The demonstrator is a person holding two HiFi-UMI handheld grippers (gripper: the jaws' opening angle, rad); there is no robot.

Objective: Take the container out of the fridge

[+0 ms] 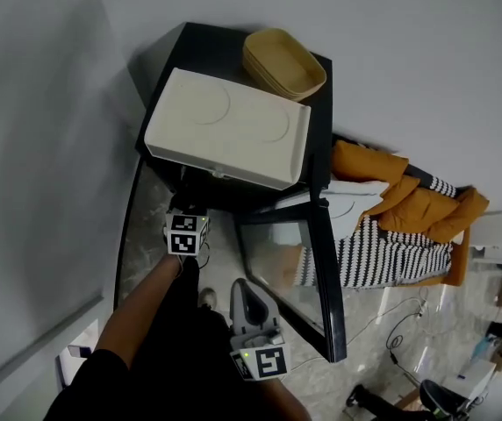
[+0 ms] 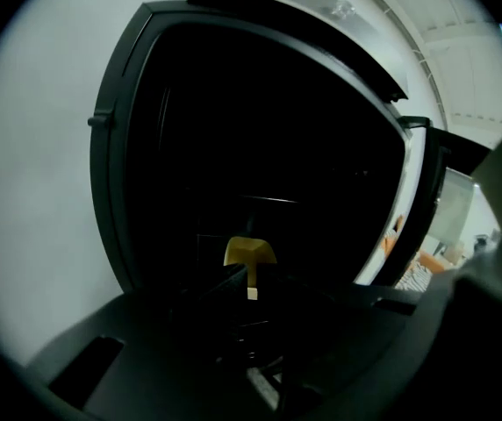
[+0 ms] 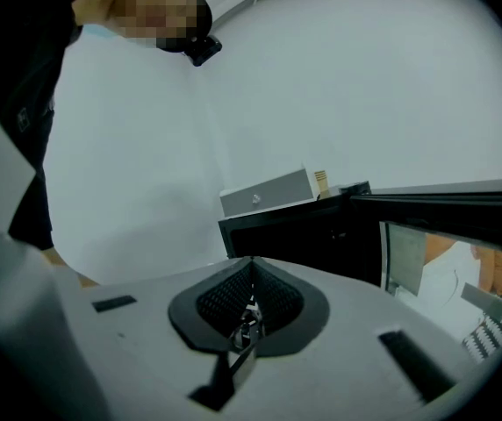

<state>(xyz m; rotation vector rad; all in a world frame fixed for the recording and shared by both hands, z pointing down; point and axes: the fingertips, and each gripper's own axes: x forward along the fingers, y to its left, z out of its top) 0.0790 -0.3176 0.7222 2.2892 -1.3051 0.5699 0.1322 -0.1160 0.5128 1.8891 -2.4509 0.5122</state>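
Observation:
The black fridge [image 1: 207, 46] stands with its glass door [image 1: 321, 270] swung open to the right. My left gripper [image 1: 186, 213] reaches into the dark opening, its tips hidden under the fridge's top. In the left gripper view the left gripper [image 2: 249, 274] has its jaws shut, and a yellow container [image 2: 249, 251] shows just past the tips; I cannot tell whether they touch it. My right gripper [image 1: 240, 288] hangs in front of the door edge. In its own view the right gripper [image 3: 251, 263] is shut with nothing in it.
A white appliance [image 1: 229, 125] and a tan oval tub [image 1: 283, 62] sit on the fridge's top. An orange jacket [image 1: 400, 196] and a striped cloth [image 1: 383, 253] lie behind the door. A grey wall runs along the left. Cables and gear lie on the floor at bottom right.

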